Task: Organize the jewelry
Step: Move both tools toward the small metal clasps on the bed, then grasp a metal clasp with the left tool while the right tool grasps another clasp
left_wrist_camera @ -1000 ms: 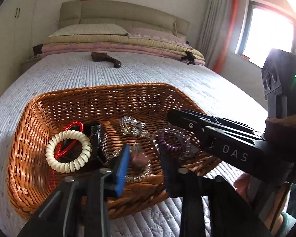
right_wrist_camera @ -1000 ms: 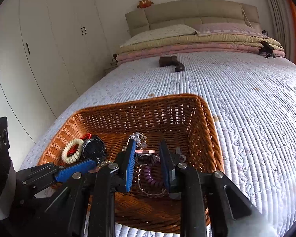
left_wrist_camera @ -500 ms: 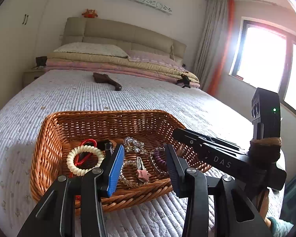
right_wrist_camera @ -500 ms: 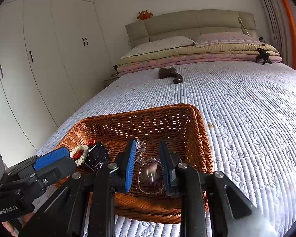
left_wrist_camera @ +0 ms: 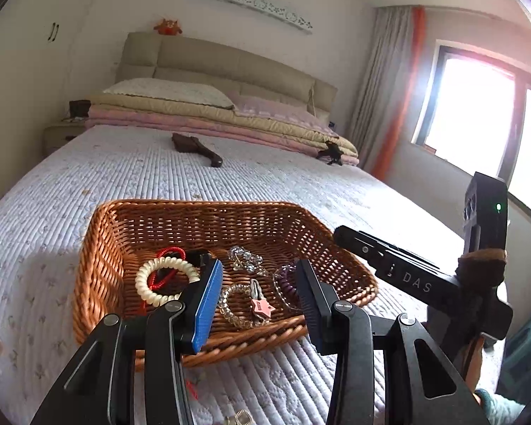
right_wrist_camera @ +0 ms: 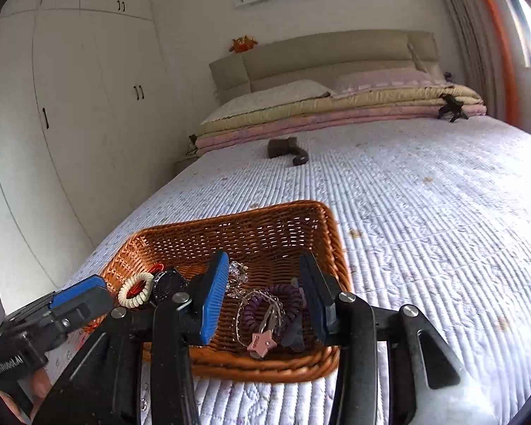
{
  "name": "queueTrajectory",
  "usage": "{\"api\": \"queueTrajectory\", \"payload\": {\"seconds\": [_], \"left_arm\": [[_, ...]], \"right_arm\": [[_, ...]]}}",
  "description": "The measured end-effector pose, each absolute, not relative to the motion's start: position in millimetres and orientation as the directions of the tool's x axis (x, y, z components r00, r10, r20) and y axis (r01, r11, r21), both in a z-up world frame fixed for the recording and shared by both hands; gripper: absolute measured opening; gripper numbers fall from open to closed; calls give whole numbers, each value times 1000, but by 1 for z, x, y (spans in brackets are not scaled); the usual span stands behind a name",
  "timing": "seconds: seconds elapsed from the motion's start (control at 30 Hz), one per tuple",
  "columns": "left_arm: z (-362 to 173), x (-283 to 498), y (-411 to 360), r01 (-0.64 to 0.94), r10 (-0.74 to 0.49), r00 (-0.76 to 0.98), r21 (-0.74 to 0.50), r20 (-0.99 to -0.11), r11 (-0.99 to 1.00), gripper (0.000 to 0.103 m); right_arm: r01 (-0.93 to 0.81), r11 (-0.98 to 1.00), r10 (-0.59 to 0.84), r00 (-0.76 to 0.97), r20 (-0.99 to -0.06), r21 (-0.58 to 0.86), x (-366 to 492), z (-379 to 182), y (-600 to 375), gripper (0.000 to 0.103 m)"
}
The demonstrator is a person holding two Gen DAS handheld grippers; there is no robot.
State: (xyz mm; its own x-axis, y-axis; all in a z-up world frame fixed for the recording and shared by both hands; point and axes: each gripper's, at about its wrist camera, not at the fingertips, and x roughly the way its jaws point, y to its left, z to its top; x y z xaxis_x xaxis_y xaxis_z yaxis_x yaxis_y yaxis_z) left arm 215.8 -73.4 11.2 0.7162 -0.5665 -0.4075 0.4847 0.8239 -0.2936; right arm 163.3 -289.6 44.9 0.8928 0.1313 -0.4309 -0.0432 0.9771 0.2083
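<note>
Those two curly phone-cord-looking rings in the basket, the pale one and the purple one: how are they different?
The cream coil ring lies towards the left end of the wicker basket, over a red cord; the purple coil ring lies towards the right end, tangled with thin bead strands and beside a pink star clip. The cream one looks glossy and pale, the purple one dark and dull. Both are spiral loops lying flat, and no fingers touch either.
</note>
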Motion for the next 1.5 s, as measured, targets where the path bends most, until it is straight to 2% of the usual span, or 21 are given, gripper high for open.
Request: {"api": "queueTrajectory", "payload": {"seconds": [0.13, 0.23, 0.47, 0.57, 0.7, 0.97, 1.13, 1.23, 1.33, 1.5], "left_arm": [[16, 192, -55, 492, -590, 702, -328, -398, 806, 44], [13, 172, -42, 466, -581, 695, -349, -424, 813, 44], [-17, 141, -34, 388, -455, 670, -246, -586, 888, 44], [-36, 145, -31, 373, -463, 636, -279, -618, 885, 44], [-48, 154, -32, 372, -477, 594, -305, -648, 877, 44], [-59, 157, -52, 407, -455, 552, -250, -699, 878, 43], [-58, 161, -71, 460, -429, 541, -172, -723, 871, 39], [-57, 173, -84, 475, -411, 541, -137, -733, 869, 35], [-60, 182, -91, 477, -402, 541, -124, -739, 870, 35], [-61, 188, -97, 491, -406, 534, -119, -742, 863, 35]], "right_arm": [[-24, 976, 114, 905, -411, 218, 117, 53, -285, 45], [-31, 978, 116, 905, -410, 208, 79, 52, -275, 45], [-125, 981, 185, 824, -535, 148, 30, 23, -225, 45], [-121, 989, 146, 798, -584, 82, 26, 12, -212, 45], [-145, 987, 152, 736, -659, 67, 31, -7, -209, 45], [-143, 987, 149, 662, -735, 72, 49, -27, -216, 45], [-147, 985, 165, 641, -749, 91, 60, -30, -219, 44], [-135, 986, 162, 634, -756, 97, 69, -30, -222, 39], [-123, 988, 153, 632, -760, 96, 74, -31, -222, 35], [-143, 988, 136, 633, -762, 58, 78, -33, -214, 35]]}}
